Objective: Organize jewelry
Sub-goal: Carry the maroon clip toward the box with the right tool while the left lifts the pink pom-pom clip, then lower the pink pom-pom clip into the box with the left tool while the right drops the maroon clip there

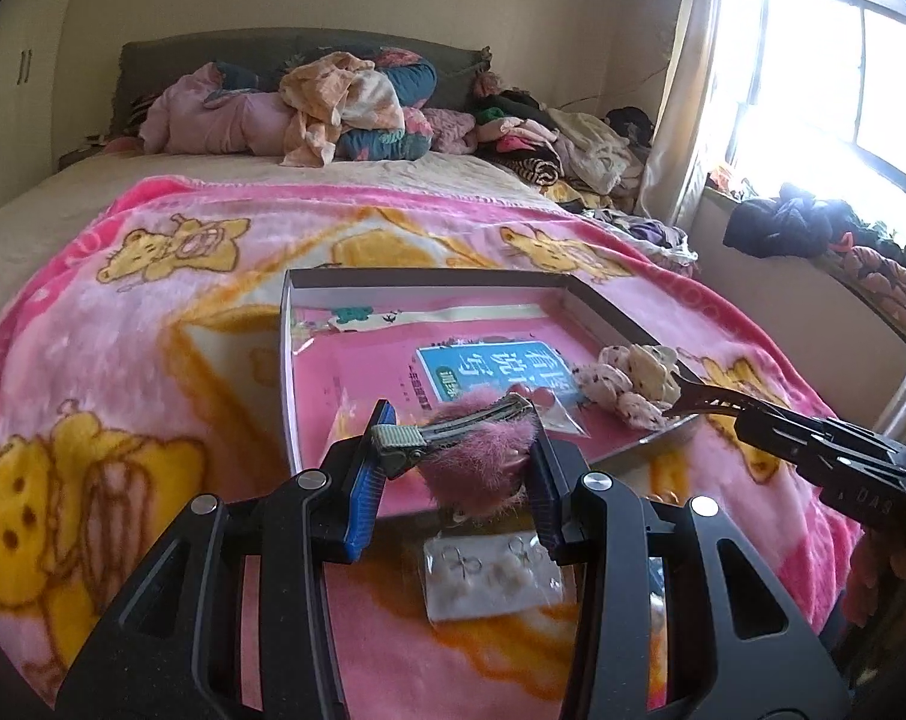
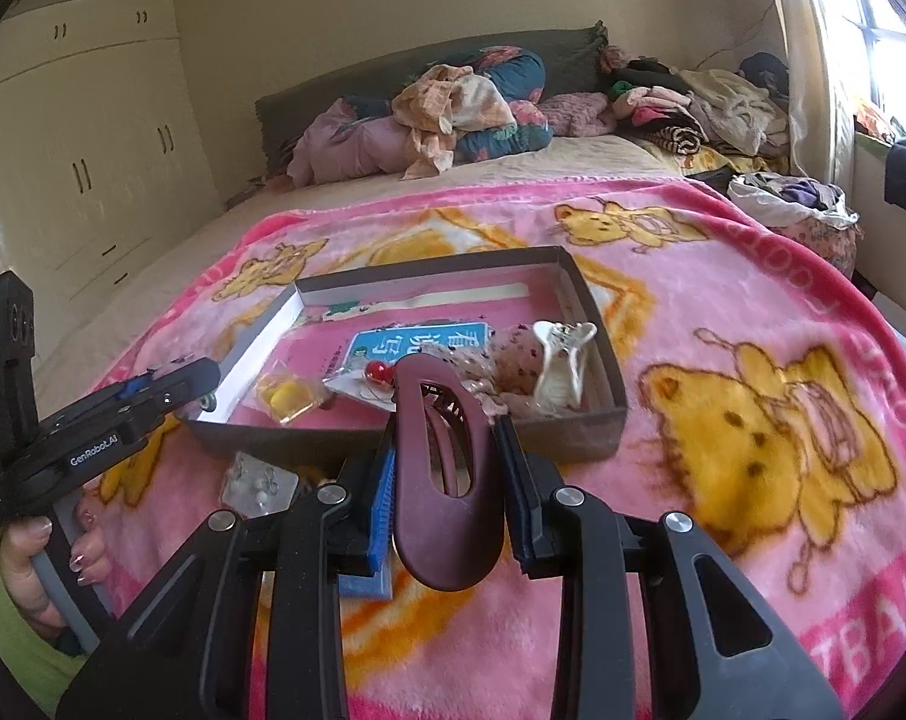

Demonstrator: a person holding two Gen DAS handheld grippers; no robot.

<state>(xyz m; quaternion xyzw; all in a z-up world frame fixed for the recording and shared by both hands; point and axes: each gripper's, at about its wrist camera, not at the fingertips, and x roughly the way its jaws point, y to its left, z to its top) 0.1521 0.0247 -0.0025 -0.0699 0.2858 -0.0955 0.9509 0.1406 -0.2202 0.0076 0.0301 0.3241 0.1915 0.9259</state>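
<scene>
A shallow grey box (image 1: 609, 312) (image 2: 603, 420) lies on the pink blanket. It holds a spotted scrunchie (image 1: 630, 381) (image 2: 516, 366), a white claw clip (image 2: 558, 363), small bagged items (image 2: 288, 399) and a pink booklet. My left gripper (image 1: 453, 456) is shut on a fuzzy pink hair clip (image 1: 483, 450) just above the box's near edge. My right gripper (image 2: 447, 468) is shut on a dark maroon hair clip (image 2: 447, 480) in front of the box; it also shows in the left wrist view (image 1: 702, 399). A bag of earrings (image 1: 489, 573) (image 2: 258, 483) lies on the blanket before the box.
The pink bear blanket (image 1: 153, 360) covers the near half of the bed. Piled clothes and pillows (image 1: 333, 108) lie at the headboard. A window sill with clothes (image 1: 813, 228) is on the right. Wardrobes (image 2: 93, 150) stand on the left.
</scene>
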